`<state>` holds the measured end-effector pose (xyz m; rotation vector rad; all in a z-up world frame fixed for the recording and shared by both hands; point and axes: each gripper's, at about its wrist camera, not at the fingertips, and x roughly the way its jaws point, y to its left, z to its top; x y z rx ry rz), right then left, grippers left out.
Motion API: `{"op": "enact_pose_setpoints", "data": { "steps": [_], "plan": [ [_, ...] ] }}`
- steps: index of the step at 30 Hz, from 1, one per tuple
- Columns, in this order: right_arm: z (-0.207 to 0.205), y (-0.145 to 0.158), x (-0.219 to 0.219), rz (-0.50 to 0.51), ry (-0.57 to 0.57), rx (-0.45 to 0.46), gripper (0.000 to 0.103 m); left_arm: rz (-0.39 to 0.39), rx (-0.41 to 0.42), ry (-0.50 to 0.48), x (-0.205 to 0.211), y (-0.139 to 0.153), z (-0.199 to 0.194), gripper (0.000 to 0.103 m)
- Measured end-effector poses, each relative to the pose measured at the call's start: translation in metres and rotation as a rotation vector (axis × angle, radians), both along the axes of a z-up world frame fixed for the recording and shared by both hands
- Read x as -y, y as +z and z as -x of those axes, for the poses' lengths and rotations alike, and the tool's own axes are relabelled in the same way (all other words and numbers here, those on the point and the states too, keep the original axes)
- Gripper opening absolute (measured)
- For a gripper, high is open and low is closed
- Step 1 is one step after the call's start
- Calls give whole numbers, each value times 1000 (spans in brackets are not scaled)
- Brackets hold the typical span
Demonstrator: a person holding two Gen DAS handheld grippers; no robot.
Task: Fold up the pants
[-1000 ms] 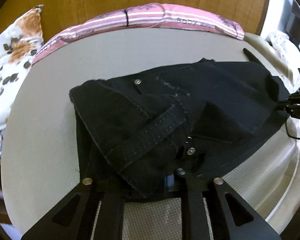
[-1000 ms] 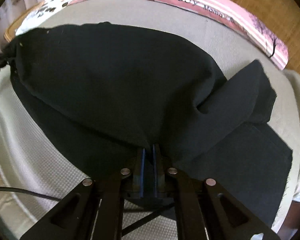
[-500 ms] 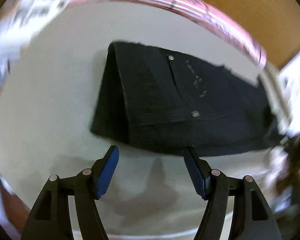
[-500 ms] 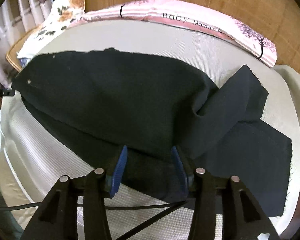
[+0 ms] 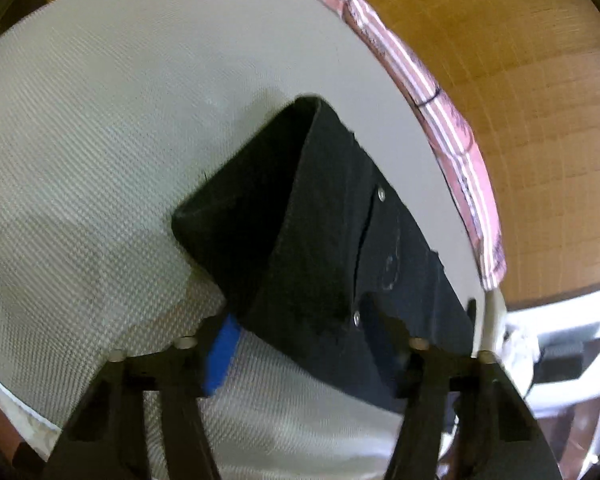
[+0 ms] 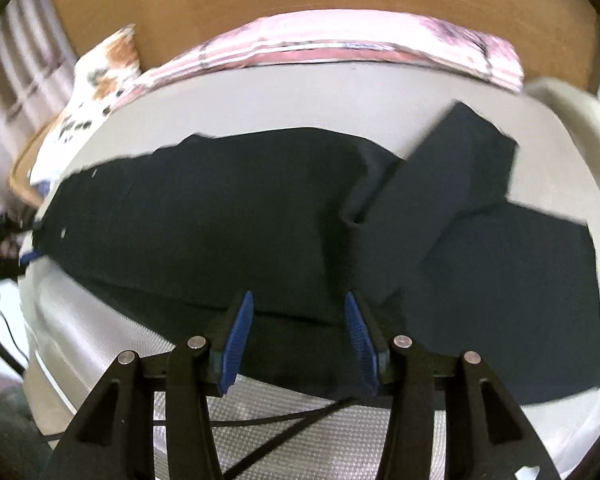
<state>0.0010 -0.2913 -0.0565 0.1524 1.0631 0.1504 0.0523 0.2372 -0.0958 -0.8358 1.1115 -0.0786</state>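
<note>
The black pants (image 6: 228, 216) lay lengthwise across the cream mattress (image 5: 84, 128), folded along their length so one leg lay on top of the other. That put the waistband and its rivets at the left end, where the left wrist view showed them at about 5 o'clock of the frame. At the right end a leg cuff (image 6: 452, 168) was turned back toward 1 o'clock, off the line of the fold; it would probably need straightening before the next fold.

The left tool (image 5: 312, 344) was spread wide with the near waist corner lying between its fingers, the cloth covering the right finger, so it held nothing. The right tool (image 6: 300, 332) was likewise spread, its blue pads apart over the near edge of the pants mid-leg and gripping nothing.

A second earlier both tools had been pinching the fabric, the waist bunched and lifted at the left one. Half a second earlier both had let go and drawn back, and the garment had settled flat. Now the left tool had swung in close on the waist corner, while the right had barely shifted.

A pink striped cushion (image 6: 340, 40) edged the mattress at 12 o'clock, against a wooden headboard (image 5: 520, 100).
</note>
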Motion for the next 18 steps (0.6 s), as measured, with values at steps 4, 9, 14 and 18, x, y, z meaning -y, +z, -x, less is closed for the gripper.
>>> {"op": "enact_pose_setpoints", "data": {
  "steps": [4,9,14,18],
  "plan": [
    [-1,-3,22,-40,-88,-19,46,-27,49,3,-1,10,-4,20],
    [-15,-4,29,-78,-143,-33,46,-117,79,-44,9,17,-13,19],
    [-20,-8,50,-153,-231,-42,46,-114,82,-46,12,16,-17,18],
    [-18,-16,64,-190,-282,-63,46,-125,88,-53,15,15,-19,19]
  ]
}}
